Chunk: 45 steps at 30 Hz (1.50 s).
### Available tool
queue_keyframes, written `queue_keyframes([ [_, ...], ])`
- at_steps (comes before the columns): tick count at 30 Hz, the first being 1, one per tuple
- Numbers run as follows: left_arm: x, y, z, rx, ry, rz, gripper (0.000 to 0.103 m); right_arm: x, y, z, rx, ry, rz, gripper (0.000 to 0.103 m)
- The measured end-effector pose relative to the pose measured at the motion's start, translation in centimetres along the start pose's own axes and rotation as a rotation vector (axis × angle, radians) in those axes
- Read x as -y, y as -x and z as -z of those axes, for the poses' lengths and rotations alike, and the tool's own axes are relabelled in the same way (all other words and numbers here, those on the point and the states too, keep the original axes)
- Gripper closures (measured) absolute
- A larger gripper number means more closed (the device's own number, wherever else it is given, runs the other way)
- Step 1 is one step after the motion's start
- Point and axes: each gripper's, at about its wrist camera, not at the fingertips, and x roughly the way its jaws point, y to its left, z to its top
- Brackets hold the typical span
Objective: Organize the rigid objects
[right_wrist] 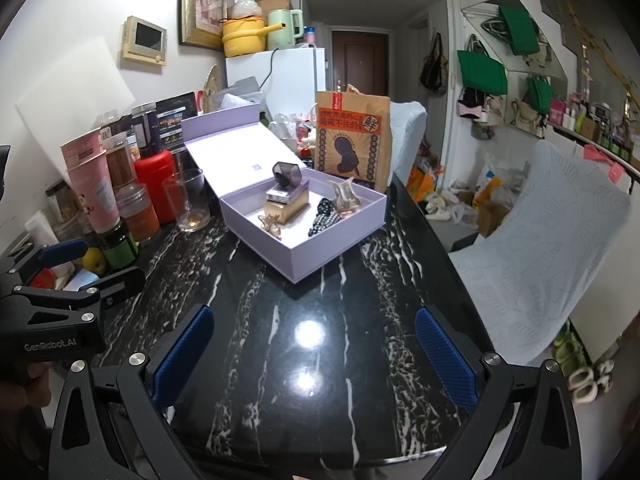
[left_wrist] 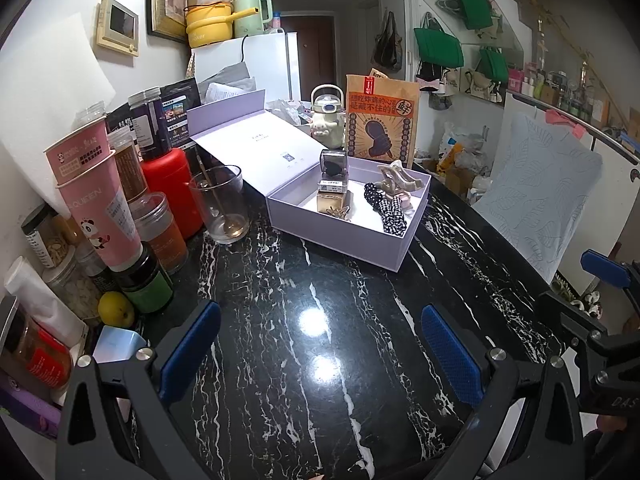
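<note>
I see my left gripper (left_wrist: 320, 356) and right gripper (right_wrist: 316, 354) both spread wide, their blue knurled rubber pads (right_wrist: 182, 354) holding nothing above the glossy black marble tabletop with white veins (left_wrist: 280, 360). Well ahead sits the rectangular lavender cardboard box with its hinged lid folded back (right_wrist: 304, 258). Inside it I make out a gold block topped by a small smoky translucent case (right_wrist: 287, 178), a beige plastic claw clip (right_wrist: 345, 196), and a black-and-white checked fabric scrunchie (right_wrist: 326, 220). A clear cylindrical glass holding a spoon (left_wrist: 219, 204) stands just left of the box.
</note>
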Motion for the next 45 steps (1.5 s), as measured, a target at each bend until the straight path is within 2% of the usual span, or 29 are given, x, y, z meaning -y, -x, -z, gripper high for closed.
queue_keyframes([
  [45,0.99,-0.69,0.45,-0.026,-0.054,0.005,0.001,0.65,-0.51,0.92,-0.016,-0.001,0.008,0.001],
])
